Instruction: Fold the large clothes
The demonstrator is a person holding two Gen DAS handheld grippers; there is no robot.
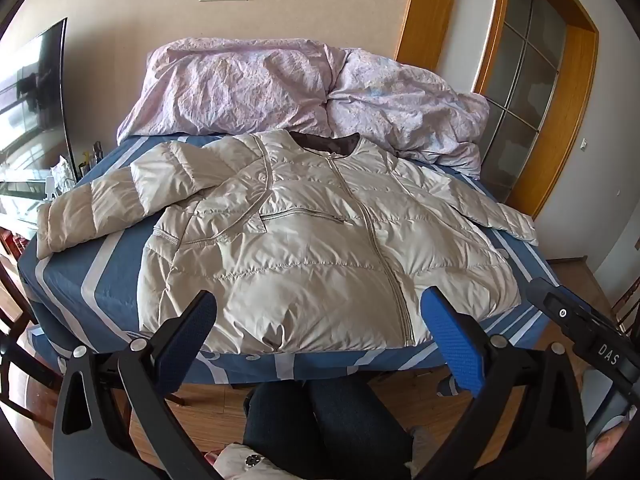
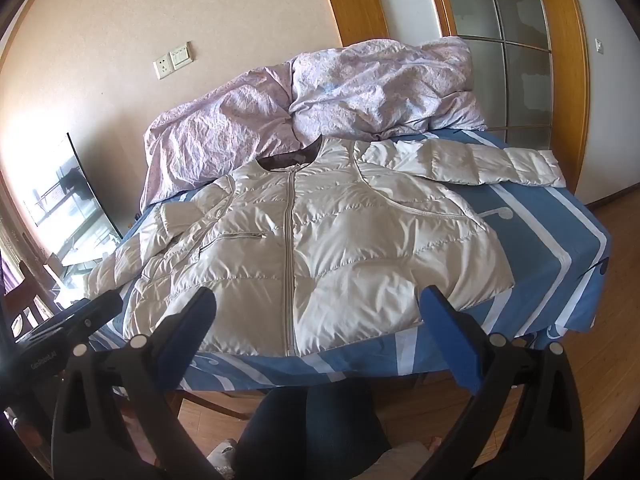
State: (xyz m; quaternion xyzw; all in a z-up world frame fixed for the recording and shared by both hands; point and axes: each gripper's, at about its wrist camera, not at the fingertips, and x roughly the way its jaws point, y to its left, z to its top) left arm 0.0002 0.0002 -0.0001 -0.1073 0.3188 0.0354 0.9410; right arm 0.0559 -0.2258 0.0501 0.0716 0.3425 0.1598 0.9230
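A pale quilted jacket (image 1: 320,240) lies zipped and face-up on a blue striped bed (image 1: 64,280), collar toward the rumpled pink quilt (image 1: 280,88) at the far end and hem at the near edge. Both sleeves are spread sideways, so its long axis runs away from the tongs. The left tongs (image 1: 320,328) and right tongs (image 2: 320,320) hover just short of the hem, jaws wide apart and empty. Each sits about equally near, the left toward the bent sleeve (image 1: 112,204), the right toward the straight one (image 2: 480,164).
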